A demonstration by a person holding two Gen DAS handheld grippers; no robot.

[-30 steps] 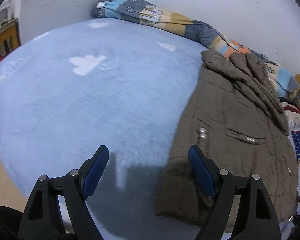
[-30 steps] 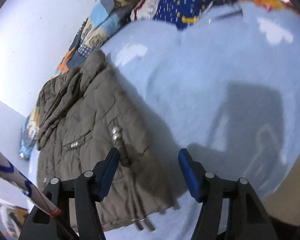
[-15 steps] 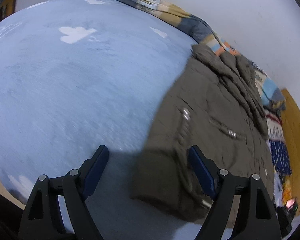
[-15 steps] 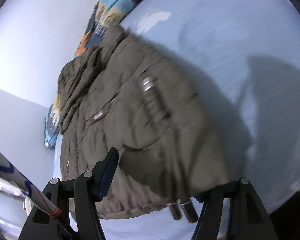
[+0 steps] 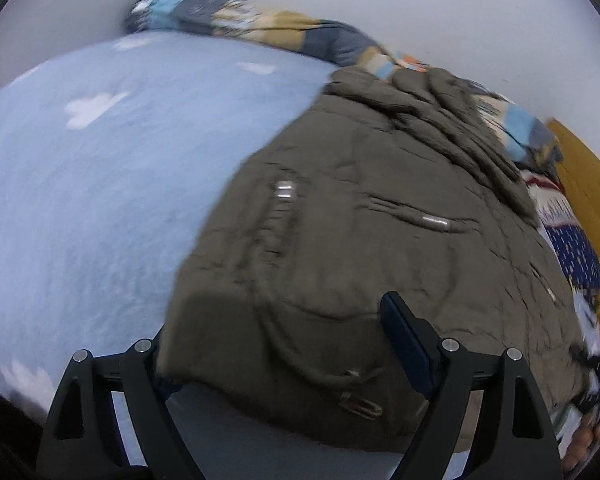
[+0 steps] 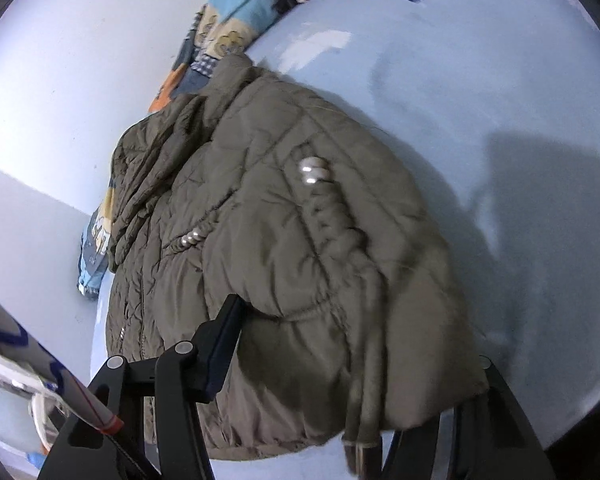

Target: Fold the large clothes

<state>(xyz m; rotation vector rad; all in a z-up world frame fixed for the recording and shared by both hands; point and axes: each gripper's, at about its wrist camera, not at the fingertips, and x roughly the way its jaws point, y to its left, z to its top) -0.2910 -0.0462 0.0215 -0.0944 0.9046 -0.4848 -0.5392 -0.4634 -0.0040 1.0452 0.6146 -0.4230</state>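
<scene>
Blue bedspread (image 5: 100, 208), patchwork quilt (image 5: 260, 28) by wall, olive jacket (image 5: 360, 240) hem between both wide-spread tools (image 5: 284, 344) (image 6: 352, 356)

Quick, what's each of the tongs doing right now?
Left tongs: open, straddling the jacket hem, not clamped.
Right tongs: open, jacket hem between the fingers.

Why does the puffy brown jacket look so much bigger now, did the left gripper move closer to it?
Yes. The left gripper moved right across the light blue blanket, and its fingers now straddle the puffy brown jacket hem.
</scene>
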